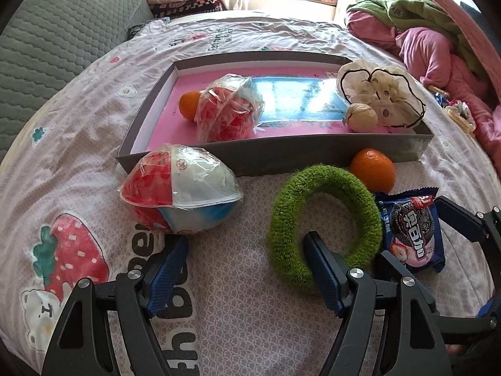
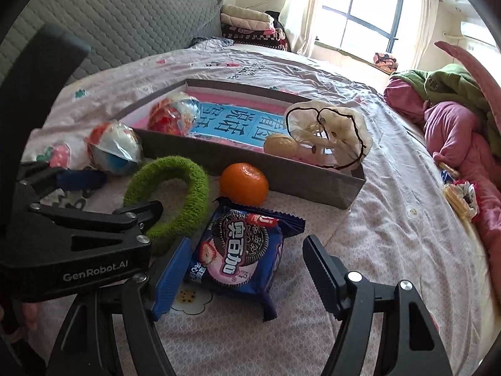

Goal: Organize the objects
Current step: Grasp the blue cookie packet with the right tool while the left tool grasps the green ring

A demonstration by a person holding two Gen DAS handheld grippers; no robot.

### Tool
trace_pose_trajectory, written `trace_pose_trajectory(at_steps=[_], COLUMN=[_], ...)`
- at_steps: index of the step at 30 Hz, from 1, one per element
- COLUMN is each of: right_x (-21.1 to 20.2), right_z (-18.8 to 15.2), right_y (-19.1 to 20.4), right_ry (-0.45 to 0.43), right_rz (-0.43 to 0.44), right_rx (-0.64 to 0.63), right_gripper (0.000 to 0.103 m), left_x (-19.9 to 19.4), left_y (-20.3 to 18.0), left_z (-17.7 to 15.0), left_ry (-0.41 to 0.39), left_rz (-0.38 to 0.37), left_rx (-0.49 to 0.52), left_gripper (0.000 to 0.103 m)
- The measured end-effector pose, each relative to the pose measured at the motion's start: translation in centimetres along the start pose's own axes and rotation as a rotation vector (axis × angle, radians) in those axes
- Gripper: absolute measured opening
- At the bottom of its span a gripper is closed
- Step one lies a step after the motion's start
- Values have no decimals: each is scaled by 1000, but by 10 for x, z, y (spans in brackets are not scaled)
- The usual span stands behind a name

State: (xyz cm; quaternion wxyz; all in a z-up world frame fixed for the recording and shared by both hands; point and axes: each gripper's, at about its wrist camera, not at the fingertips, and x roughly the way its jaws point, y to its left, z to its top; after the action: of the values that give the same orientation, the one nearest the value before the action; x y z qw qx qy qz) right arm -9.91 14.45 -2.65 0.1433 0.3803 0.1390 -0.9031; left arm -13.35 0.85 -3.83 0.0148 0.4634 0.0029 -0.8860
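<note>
A shallow grey box (image 1: 281, 153) (image 2: 281, 172) lies on the bed. It holds an orange (image 1: 188, 104), a plastic-wrapped red and blue ball (image 1: 228, 109), a pale round nut (image 1: 361, 117) and a white drawstring pouch (image 1: 382, 94). In front of the box lie a second wrapped ball (image 1: 178, 191), a green fuzzy ring (image 1: 325, 219) (image 2: 175, 194), an orange (image 1: 372, 169) (image 2: 244, 183) and a blue cookie packet (image 1: 413, 235) (image 2: 241, 250). My left gripper (image 1: 247, 252) (image 2: 116, 194) is open, one finger by the ball, the other over the ring's near rim. My right gripper (image 2: 247, 257) is open, and the packet lies between its pads.
The bed sheet (image 1: 244, 313) is pale pink with strawberry prints. A grey quilted headboard (image 1: 62, 40) stands at the left. Pink and green bedding (image 1: 438, 47) is piled at the right, with small snack wrappers (image 2: 460, 197) beside it. Folded blankets (image 2: 250, 25) sit below the window.
</note>
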Motion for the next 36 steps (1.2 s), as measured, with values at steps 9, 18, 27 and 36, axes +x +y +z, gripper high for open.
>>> trace_pose_trajectory(at_steps=[9, 18, 27, 36], right_x=[6, 11, 0, -13], right_z=[-2, -8, -11, -6], right_y=[-6, -4, -10, -26], right_ry=[46, 68, 43, -21], right_rz=[32, 79, 128, 163], right_rx=[18, -4, -20, 43], right_gripper=[74, 57, 52, 52], left_x=[2, 3, -6, -14], left_y=[-6, -13, -20, -11], left_z=[2, 3, 1, 3], left_ry=[-5, -12, -23, -21], left_rz=[11, 6, -56, -126], left_rx=[20, 36, 61, 8], left_gripper=[77, 76, 33, 15])
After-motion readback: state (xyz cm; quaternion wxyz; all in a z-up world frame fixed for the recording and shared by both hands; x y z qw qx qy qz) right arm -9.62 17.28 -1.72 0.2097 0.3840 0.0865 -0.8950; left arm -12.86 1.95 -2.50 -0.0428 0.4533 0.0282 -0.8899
